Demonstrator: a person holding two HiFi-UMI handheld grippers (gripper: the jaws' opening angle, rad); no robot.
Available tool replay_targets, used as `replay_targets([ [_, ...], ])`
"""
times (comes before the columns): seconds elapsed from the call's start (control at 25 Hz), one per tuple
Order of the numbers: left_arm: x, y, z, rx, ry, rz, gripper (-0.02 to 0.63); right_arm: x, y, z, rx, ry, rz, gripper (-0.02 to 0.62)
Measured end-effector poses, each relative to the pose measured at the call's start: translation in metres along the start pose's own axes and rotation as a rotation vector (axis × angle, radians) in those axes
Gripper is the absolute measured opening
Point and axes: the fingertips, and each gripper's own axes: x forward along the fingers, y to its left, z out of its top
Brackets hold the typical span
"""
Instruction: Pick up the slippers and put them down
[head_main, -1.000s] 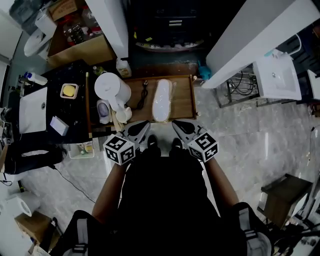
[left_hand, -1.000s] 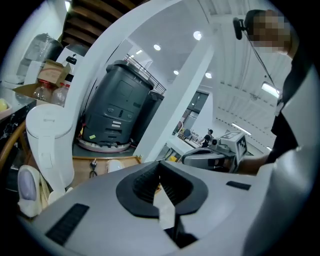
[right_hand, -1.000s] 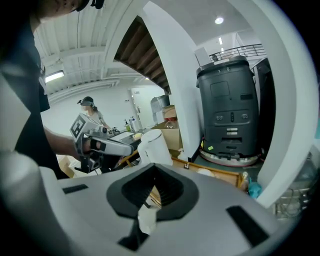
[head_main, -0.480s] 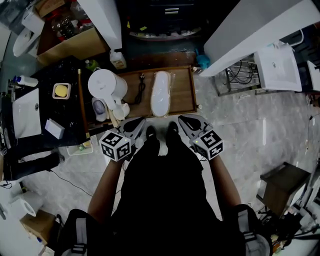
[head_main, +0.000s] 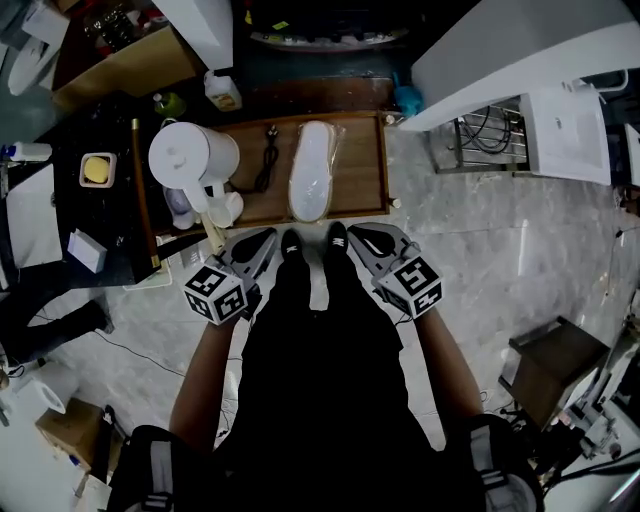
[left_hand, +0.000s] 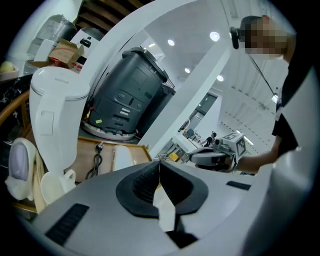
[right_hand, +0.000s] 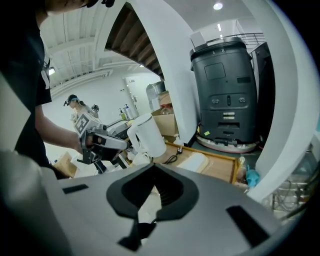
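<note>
A white pair of slippers (head_main: 312, 184) in clear wrap lies on a low wooden tray (head_main: 366, 180), just ahead of my black shoes (head_main: 290, 244). The slippers also show in the left gripper view (left_hand: 122, 158) and the right gripper view (right_hand: 192, 161). My left gripper (head_main: 266, 240) is shut and empty, near the tray's front edge to the left of the slippers. My right gripper (head_main: 356, 239) is shut and empty, on their right. Each gripper's jaws meet with nothing between them (left_hand: 159, 162) (right_hand: 154, 165).
A white kettle (head_main: 193, 157) and a black power cord (head_main: 265, 165) share the tray's left half. A dark grey machine (right_hand: 227, 97) stands behind the tray. A black counter (head_main: 60, 215) lies left, and a wire rack (head_main: 480, 150) and white beams right. The floor is marble.
Both grippers have sunk lower and drawn slightly apart, still shut. The head view has tipped, so the tray and slippers sit higher in the picture.
</note>
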Motion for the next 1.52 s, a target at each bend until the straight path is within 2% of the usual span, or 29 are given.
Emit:
replay_targets([
  [0.24, 0.016, 0.008, -0.013, -0.012, 0.013, 0.018, 0.012, 0.014, -0.008, -0.01, 0.013, 0.019, 0.033, 0.008],
  [0.56, 0.035, 0.029, -0.027, -0.039, 0.019, 0.052, 0.012, 0.037, -0.016, -0.015, 0.072, -0.005, 0.058, 0.008],
  [0.8, 0.052, 0.038, -0.036, -0.052, 0.019, 0.05, 0.012, 0.054, -0.019, -0.036, 0.089, 0.02, 0.081, 0.008],
  [1.04, 0.064, 0.049, -0.046, -0.062, 0.03, 0.043, 0.012, 0.071, -0.031, -0.057, 0.106, 0.032, 0.068, 0.008],
  [1.28, 0.076, 0.068, -0.057, -0.07, 0.046, 0.069, 0.014, 0.09, -0.042, -0.074, 0.129, 0.036, 0.061, 0.008],
  [1.52, 0.088, 0.082, -0.07, -0.068, 0.081, 0.063, 0.014, 0.108, -0.05, -0.08, 0.131, 0.029, 0.054, 0.016],
])
